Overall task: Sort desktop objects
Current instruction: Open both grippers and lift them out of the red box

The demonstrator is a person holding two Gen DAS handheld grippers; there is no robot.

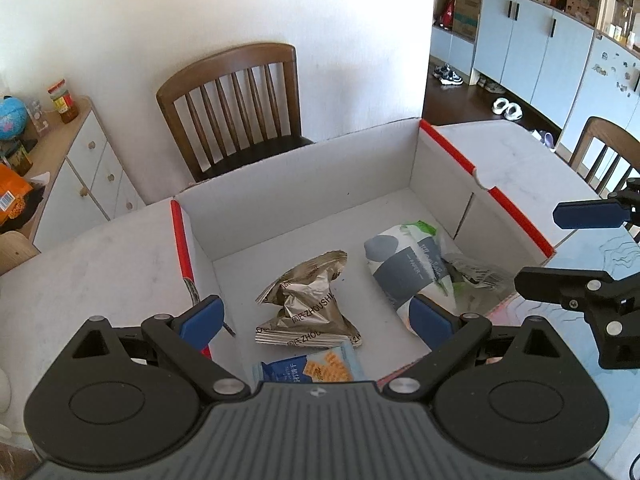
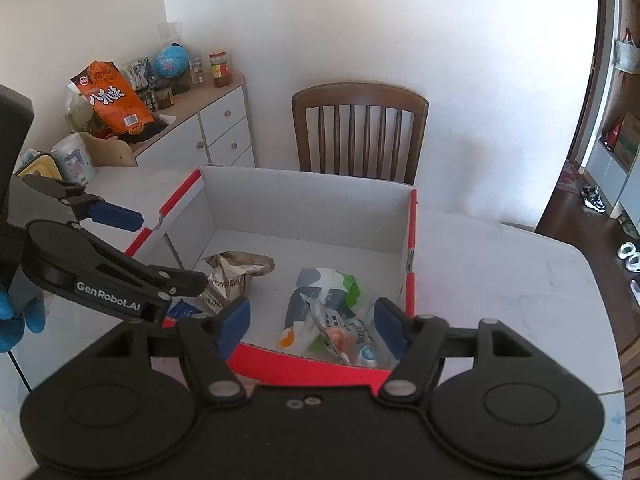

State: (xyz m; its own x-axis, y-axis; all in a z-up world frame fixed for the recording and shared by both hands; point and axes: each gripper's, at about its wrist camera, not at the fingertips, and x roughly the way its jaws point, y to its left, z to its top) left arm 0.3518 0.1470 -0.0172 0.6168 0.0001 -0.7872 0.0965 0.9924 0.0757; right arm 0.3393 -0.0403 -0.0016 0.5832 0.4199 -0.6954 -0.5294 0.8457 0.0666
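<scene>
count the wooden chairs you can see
2. One chair stands behind the box against the white wall; a second chair shows partly at the table's far right edge. Others may be out of view.

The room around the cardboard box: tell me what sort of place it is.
Most likely a home dining area. A wooden slat-back chair stands at the white table, a low drawer cabinet carries a jar, a small globe and snack bags, and shoes lie on the dark floor by tall cupboards.
</scene>
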